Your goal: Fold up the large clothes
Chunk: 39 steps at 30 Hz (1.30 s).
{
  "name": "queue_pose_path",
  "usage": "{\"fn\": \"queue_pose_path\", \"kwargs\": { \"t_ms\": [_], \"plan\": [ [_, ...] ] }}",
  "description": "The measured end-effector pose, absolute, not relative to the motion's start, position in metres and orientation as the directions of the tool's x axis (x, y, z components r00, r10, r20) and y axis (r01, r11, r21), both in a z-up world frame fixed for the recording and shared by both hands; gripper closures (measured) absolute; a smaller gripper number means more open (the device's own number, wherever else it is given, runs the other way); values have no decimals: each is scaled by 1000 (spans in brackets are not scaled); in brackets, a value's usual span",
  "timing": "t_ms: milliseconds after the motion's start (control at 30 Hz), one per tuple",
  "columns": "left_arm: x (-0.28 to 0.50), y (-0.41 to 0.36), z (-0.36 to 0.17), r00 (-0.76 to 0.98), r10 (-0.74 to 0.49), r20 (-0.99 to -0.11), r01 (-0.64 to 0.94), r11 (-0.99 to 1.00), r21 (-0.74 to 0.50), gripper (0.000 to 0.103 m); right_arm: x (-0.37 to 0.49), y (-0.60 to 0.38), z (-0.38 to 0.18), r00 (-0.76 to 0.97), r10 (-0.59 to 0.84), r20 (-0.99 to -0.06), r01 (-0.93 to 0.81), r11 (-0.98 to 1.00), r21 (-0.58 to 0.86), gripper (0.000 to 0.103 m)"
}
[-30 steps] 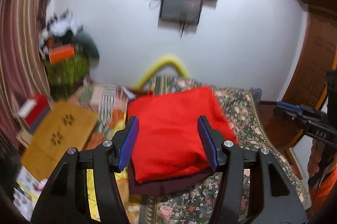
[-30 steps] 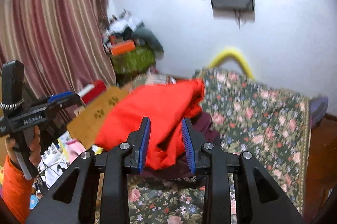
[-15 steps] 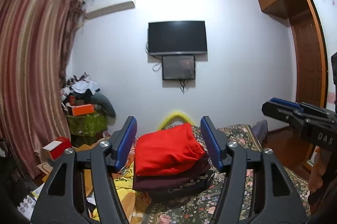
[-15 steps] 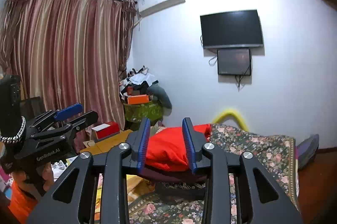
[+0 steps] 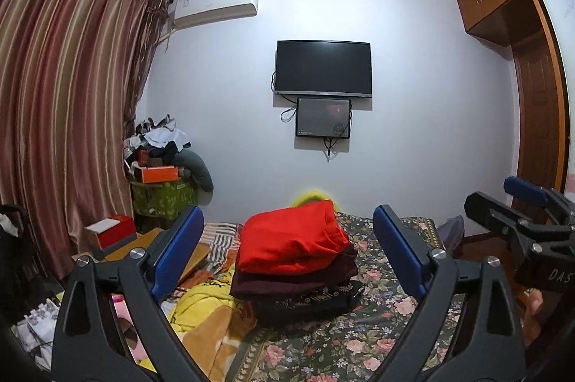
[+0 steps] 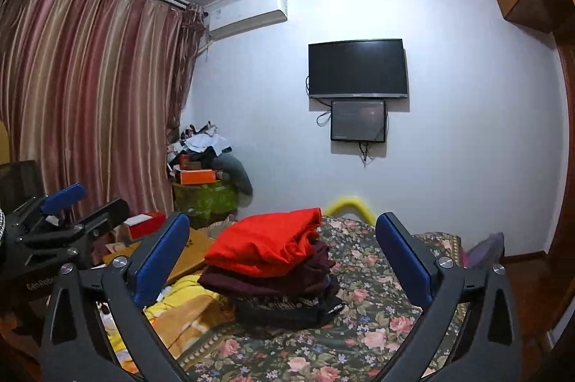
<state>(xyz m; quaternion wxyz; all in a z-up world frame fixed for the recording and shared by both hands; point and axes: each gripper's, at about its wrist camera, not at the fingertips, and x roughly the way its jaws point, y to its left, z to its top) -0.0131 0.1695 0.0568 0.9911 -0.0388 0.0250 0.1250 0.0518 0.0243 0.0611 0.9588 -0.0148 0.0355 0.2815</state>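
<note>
Our left gripper (image 5: 287, 249) and right gripper (image 6: 284, 252) have just spread wide, empty — we fear the red garment (image 5: 291, 242) sliding off the leaning stack (image 5: 294, 285).

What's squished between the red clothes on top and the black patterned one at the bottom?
A folded dark maroon garment lies between the red garment and the black patterned garment; both wrist views show it.

Soft indoor light is falling evenly on the far white wall (image 5: 413, 94), which is glowing palest — colours are staying dim, edges are bending and darkening into black corners, and focus is holding sharp.
</note>
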Motion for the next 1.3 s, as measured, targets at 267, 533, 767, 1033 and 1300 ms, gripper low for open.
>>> {"fn": "queue_pose_path", "kwargs": {
  "t_ms": [267, 533, 767, 1033, 1300],
  "plan": [
    [-15, 164, 51, 967, 247, -65, -251, 965, -76, 7, 50, 21, 54, 825, 556, -100, -558, 830, 5, 0],
    [-12, 163, 45, 970, 228, -80, -234, 969, -82, 7, 46, 15, 47, 827, 550, -114, -553, 833, 11, 0],
    [-7, 162, 37, 968, 230, -99, -238, 968, -73, 6, 49, 13, 44, 823, 550, -141, -553, 833, 24, 0],
    [-2, 161, 34, 969, 219, -115, -228, 971, -70, 6, 50, 4, 44, 822, 550, -149, -550, 834, 44, 0],
    [2, 163, 33, 969, 211, -126, -222, 972, -76, 6, 49, -1, 43, 820, 552, -155, -549, 834, 64, 0]
  ]
}}
